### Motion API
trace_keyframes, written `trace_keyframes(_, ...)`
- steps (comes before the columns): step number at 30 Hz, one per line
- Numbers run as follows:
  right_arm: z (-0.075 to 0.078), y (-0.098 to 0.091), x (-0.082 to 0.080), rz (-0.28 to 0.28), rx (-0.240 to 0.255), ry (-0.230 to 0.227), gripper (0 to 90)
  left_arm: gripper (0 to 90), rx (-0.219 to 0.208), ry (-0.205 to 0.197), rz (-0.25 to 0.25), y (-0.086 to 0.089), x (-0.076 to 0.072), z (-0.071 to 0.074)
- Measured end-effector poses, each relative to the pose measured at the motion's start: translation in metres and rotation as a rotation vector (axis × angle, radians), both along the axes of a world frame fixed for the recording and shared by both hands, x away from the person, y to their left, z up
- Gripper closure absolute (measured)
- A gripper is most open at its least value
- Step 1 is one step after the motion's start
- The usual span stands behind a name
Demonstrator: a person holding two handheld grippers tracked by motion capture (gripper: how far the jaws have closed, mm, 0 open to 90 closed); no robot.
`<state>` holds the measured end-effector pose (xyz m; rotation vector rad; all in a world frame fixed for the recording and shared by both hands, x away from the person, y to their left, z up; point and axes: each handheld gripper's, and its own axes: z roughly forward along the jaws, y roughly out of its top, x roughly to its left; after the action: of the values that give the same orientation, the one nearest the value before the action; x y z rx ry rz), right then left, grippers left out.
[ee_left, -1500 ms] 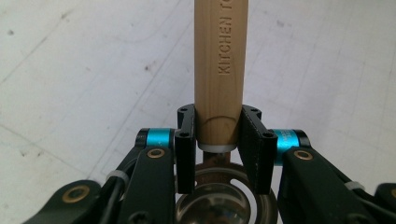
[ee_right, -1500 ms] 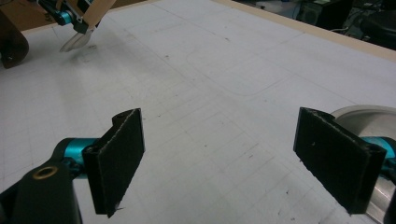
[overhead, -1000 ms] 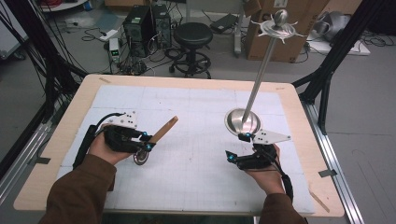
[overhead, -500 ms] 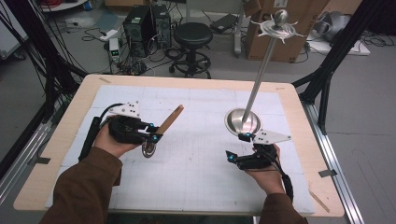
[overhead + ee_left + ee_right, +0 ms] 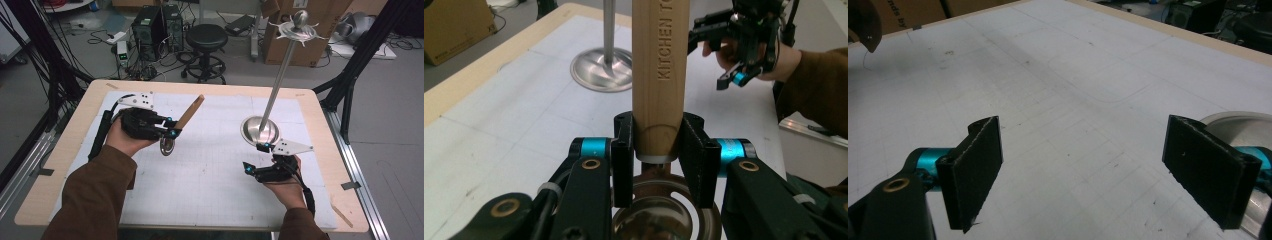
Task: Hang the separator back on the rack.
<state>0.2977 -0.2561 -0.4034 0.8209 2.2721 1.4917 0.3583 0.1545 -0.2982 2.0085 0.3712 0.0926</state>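
Note:
A utensil with a wooden handle (image 5: pixel 190 111) and a round slotted metal head (image 5: pixel 166 147) is held in my left gripper (image 5: pixel 172 132) at the table's left. In the left gripper view the jaws of the left gripper (image 5: pixel 658 150) press on the handle's lower end (image 5: pixel 659 75), just above the metal head (image 5: pixel 659 217). The handle points up and away. At the right, my right gripper (image 5: pixel 253 157) stands open with nothing between its pads (image 5: pixel 1083 170), just in front of the metal stand's round base (image 5: pixel 259 130).
The stand's thin pole (image 5: pixel 280 75) rises to a hooked disc top (image 5: pixel 298 31). Its base (image 5: pixel 601 67) and the right gripper (image 5: pixel 709 55) lie ahead in the left gripper view. A white gridded mat (image 5: pixel 215 170) covers the wooden table (image 5: pixel 60 155).
My left gripper has risen and shifted right and away with the utensil, the metal head lifting off the mat. The right gripper has stayed where it was.

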Motion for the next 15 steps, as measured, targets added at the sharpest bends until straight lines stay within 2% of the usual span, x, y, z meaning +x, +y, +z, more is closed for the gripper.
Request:
trace_keyframes(5,0.000,0.000,-0.001,0.003,0.000,0.001,15.3,69.2,0.004,-0.019,-0.008,-0.006,0.005,0.009)
trace_keyframes(8,0.000,0.000,-0.001,0.001,0.001,0.003,15.3,69.2,-0.019,-0.019,-0.013,-0.009,0.008,0.013)
trace_keyframes(12,0.000,0.000,-0.001,-0.001,0.000,0.000,15.3,69.2,-0.020,-0.032,-0.013,-0.011,0.014,0.018)
trace_keyframes(15,-0.001,-0.001,-0.001,-0.001,0.000,0.000,15.3,69.2,-0.039,-0.039,-0.016,-0.014,0.017,0.026)
